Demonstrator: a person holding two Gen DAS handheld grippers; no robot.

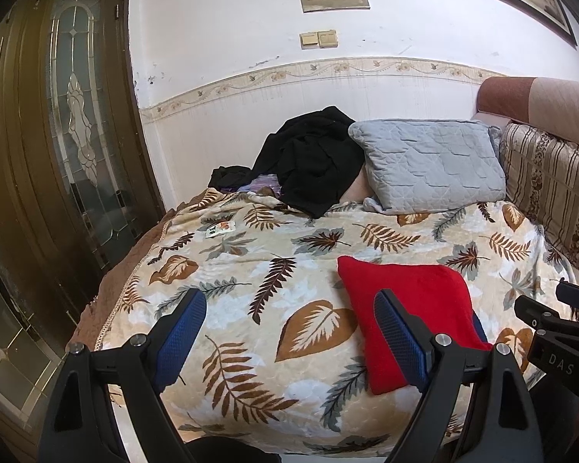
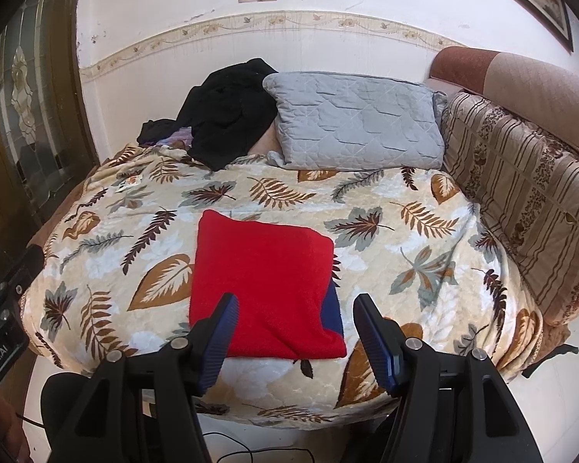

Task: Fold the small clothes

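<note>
Leaf-print blanket [image 1: 251,254]; "DAS" on right tongs [image 1: 567,301]

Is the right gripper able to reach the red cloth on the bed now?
Probably yes. The right gripper is open and empty, pointing at the near edge of the red cloth, which lies flat on the leaf-pattern blanket. Nothing stands between them.
</note>
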